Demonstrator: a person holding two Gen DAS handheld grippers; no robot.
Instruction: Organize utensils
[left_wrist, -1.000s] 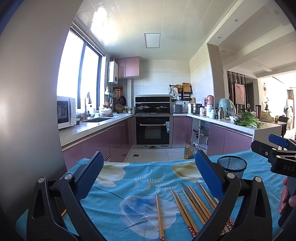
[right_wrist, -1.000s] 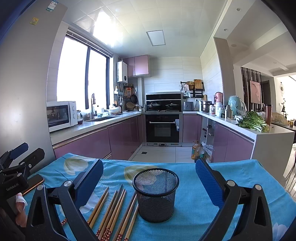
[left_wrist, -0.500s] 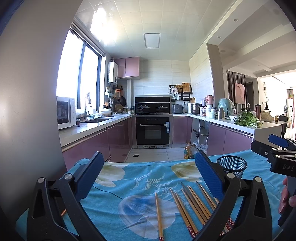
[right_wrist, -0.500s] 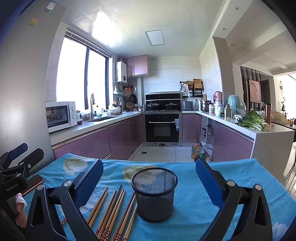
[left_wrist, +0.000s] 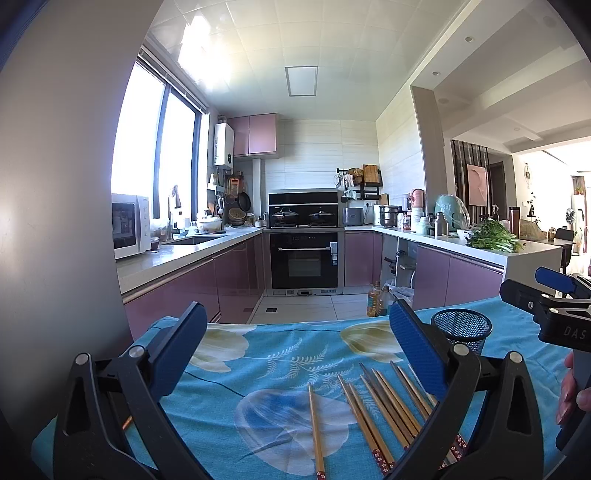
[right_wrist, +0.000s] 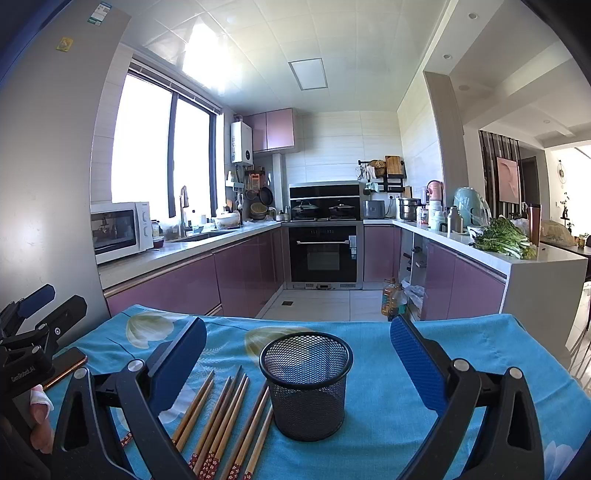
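Several wooden chopsticks (left_wrist: 384, 406) lie side by side on a blue flowered tablecloth (left_wrist: 266, 354); one chopstick (left_wrist: 316, 428) lies apart to their left. A black mesh cup (right_wrist: 306, 384) stands upright just right of the chopsticks (right_wrist: 221, 417), and shows in the left wrist view (left_wrist: 461, 330). My left gripper (left_wrist: 295, 347) is open and empty above the cloth, left of the chopsticks. My right gripper (right_wrist: 295, 354) is open and empty, with the cup between its fingers' lines.
A phone (right_wrist: 64, 369) lies on the cloth at the left edge. Beyond the table's far edge is a kitchen with purple cabinets, an oven (left_wrist: 304, 256) and counters on both sides. A grey wall (left_wrist: 55, 221) stands close on the left.
The right gripper has shifted slightly, so the cup sits a little lower and nearer the centre of its view. The left gripper is still.
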